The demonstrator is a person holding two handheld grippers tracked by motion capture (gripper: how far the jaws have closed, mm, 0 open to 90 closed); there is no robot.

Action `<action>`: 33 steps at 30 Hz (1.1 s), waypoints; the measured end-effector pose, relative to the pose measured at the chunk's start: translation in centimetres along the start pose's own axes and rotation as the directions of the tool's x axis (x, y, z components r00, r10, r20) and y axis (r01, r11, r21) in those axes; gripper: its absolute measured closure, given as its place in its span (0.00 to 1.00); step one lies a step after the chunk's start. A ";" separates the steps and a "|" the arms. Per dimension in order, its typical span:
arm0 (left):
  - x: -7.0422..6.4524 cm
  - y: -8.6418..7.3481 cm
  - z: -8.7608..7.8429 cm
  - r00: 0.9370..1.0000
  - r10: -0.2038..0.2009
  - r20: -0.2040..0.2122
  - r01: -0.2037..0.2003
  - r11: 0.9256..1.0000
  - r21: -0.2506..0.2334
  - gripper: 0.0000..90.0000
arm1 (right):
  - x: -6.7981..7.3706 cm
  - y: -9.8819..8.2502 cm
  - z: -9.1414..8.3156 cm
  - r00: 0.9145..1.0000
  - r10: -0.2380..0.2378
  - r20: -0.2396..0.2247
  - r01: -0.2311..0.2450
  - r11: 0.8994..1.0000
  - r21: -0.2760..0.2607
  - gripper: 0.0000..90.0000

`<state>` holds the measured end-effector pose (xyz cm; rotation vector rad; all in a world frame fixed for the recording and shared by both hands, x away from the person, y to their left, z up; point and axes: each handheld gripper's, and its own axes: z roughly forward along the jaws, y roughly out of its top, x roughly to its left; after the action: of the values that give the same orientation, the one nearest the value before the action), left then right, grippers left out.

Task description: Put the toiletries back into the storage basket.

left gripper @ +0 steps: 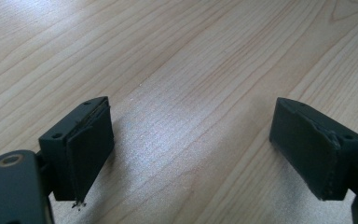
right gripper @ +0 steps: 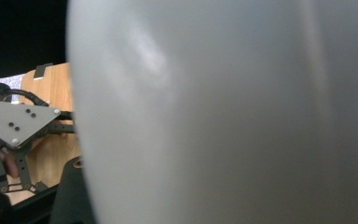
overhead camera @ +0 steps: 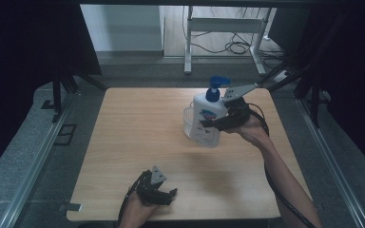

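Left gripper (overhead camera: 164, 194): rested low on the near left part of the table, in the person's left hand (overhead camera: 135, 211); a grey three-cornered plate sat on top. In the left gripper view its jaws stood wide apart with bare wood between them and nothing held.
Left gripper pads (left gripper: 91, 151): flat, dark, matte rectangular blocks; the edge of the left one looked frayed at its lower corner.
Table (overhead camera: 138, 137): pale wood-grain top, square in outline, smooth surface with long straight grain lines; a dull sheen showed between the jaws.
Clear basket (overhead camera: 190, 128): see-through plastic container with a rounded wall, standing on the far right part of the table, touching the bottle's lower left side.
Pump bottle (overhead camera: 209, 111): white plastic body with rounded shoulders and a blue pump head; upright, at the basket. Whether its base was inside the basket or lifted above it could not be told.
Bottle label: a blue and red printed mark on the front; the writing was too small to read.
Bottle surface (right gripper: 223, 112): smooth, glossy white, gently curved, very close to the right gripper's camera.
Right gripper (overhead camera: 216, 122): held in the person's right hand (overhead camera: 252, 130), jaws clamped narrowly on the bottle's body from the right side.
Cable (overhead camera: 285, 199): black, trailing along the right forearm.
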<state>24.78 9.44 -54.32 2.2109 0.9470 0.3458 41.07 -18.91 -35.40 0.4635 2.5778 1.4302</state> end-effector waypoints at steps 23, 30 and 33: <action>0.0 0.0 0.0 1.000 -0.001 0.002 0.001 1.000 -0.001 0.15 | -3.0 2.3 0.7 1.000 -0.004 0.014 0.004 1.000 0.006 0.42; 0.0 0.0 0.0 1.000 0.000 0.002 0.000 1.000 -0.001 0.15 | -3.8 2.5 1.1 1.000 0.001 0.026 -0.001 1.000 0.013 0.42; 0.0 0.0 0.0 1.000 0.000 0.003 0.000 1.000 -0.001 0.15 | -4.3 2.7 1.2 0.999 0.006 0.032 -0.007 1.000 0.011 0.42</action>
<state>24.79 9.44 -54.32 2.2096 0.9457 0.3431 45.91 -18.11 -33.82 0.4927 2.5627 1.3999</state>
